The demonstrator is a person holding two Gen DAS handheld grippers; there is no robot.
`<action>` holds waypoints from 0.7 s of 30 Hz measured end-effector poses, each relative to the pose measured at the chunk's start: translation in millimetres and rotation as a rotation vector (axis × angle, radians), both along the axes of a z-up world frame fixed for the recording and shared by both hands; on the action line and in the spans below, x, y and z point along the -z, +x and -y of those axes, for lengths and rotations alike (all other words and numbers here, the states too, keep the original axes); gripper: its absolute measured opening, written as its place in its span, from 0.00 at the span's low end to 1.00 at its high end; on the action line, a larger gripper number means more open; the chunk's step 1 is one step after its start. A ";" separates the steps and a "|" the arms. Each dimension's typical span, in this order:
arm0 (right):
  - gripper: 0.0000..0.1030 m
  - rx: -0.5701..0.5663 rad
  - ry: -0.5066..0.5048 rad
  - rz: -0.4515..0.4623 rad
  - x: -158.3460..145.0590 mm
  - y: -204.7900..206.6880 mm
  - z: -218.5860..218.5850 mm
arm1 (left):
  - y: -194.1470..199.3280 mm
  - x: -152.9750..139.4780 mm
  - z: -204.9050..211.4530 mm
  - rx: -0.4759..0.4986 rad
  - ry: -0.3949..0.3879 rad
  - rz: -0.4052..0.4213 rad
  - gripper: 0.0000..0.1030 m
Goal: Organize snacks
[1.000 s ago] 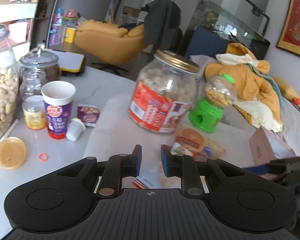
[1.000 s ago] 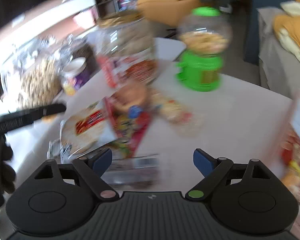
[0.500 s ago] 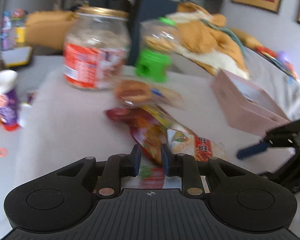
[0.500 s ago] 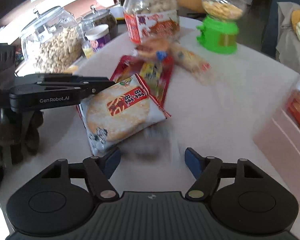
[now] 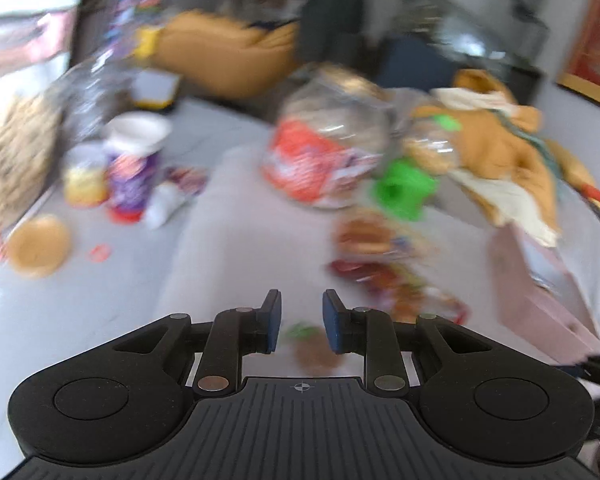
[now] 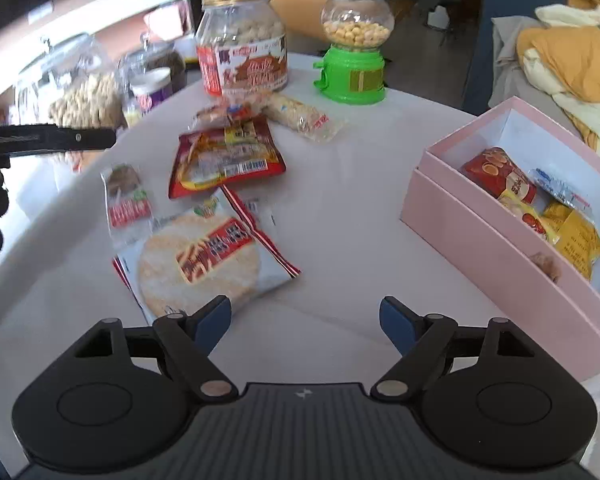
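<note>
Several snack packets lie on the white table: a rice cracker pack [image 6: 204, 258] nearest my right gripper, a small brown-and-red packet [image 6: 127, 196] to its left, a red packet [image 6: 224, 156] behind it, and a cereal bar [image 6: 300, 117]. A pink box [image 6: 480, 240] at the right holds several snacks. My right gripper [image 6: 306, 322] is open and empty, above the table just right of the rice cracker pack. My left gripper [image 5: 299, 320] is narrowly open and holds nothing; a small brown packet [image 5: 314, 350] lies blurred below it. The left gripper shows as a black bar [image 6: 48, 140] in the right wrist view.
A big jar with a red label [image 6: 242, 46] and a green candy dispenser [image 6: 354, 46] stand at the back. Peanut jars [image 6: 84, 92], a purple cup [image 5: 134, 168] and a yellow lid [image 5: 38, 244] stand at the left. The left wrist view is heavily blurred.
My left gripper has swung back to the left and pulled away from the packets. My right gripper has risen and drawn back, opening wider, so the pink box is in view.
</note>
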State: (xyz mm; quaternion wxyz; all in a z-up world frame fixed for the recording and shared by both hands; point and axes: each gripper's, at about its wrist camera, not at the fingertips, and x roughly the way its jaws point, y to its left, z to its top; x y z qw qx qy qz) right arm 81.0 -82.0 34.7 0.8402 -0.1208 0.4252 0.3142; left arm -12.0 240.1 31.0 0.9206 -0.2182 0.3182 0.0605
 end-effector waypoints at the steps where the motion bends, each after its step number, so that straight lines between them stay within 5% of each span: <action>1: 0.80 0.007 0.018 -0.007 -0.6 -0.9 -0.7 | -0.3 3.8 1.1 -0.007 -0.008 -0.015 0.26; 7: 0.84 0.051 0.176 -0.036 -11.7 -2.6 -28.5 | 25.1 14.7 33.2 0.085 0.044 -0.030 0.28; 12: 0.84 0.033 0.048 0.094 3.5 -6.0 -72.5 | 35.0 13.0 65.1 0.287 0.057 -0.025 0.29; 21: 0.85 0.102 0.004 0.080 24.2 -21.3 14.2 | 30.4 16.0 110.5 0.392 0.055 -0.011 0.29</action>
